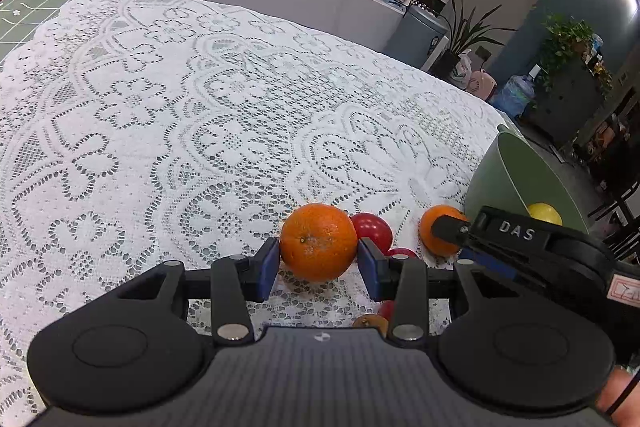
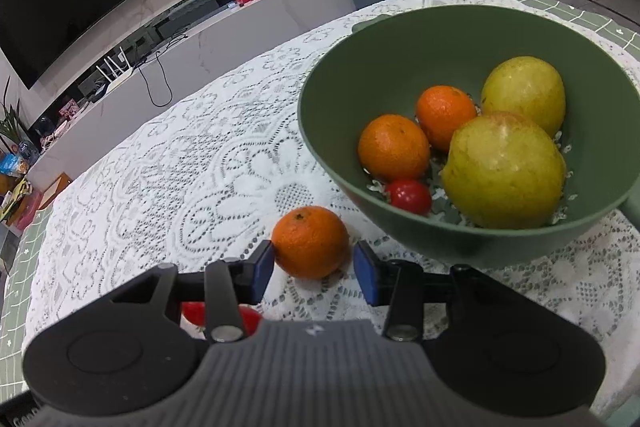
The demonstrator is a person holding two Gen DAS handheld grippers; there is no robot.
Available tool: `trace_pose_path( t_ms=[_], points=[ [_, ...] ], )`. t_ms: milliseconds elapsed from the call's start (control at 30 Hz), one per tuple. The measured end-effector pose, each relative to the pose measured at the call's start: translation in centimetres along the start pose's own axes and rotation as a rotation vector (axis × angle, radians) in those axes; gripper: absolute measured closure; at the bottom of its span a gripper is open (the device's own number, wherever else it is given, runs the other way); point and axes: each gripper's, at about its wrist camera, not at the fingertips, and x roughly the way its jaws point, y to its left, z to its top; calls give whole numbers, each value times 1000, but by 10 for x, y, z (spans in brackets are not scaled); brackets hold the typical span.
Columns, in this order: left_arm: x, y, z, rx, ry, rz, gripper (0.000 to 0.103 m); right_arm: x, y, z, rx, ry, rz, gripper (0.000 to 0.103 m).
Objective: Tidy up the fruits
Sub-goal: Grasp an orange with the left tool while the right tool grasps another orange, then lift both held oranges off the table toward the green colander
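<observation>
Here, orange (image 1: 318, 242) between left tongs (image 1: 318, 269), touching

- Bowl (image 2: 400, 239) stands on the lace cloth (image 2: 180, 167), far right.
- Two mandarins (image 2: 394, 147), a tomato (image 2: 410, 195) and two larger fruits (image 2: 504, 171) lie in it.
- A mandarin on the cloth (image 2: 310, 242) lies just left of the bowl.

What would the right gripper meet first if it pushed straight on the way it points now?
The right gripper would meet the orange on the lace cloth first, since it already sits between the open jaws. The green bowl lies just beyond, to the right; depth there is unclear.
</observation>
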Motion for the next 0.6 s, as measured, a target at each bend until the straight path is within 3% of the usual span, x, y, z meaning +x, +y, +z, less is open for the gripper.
trace_pose_path(
  t_ms=[600],
  points=[
    [-12,-2,-1,8,-41,20,55,-15,3,3,-97,-16,71,70]
  ],
)
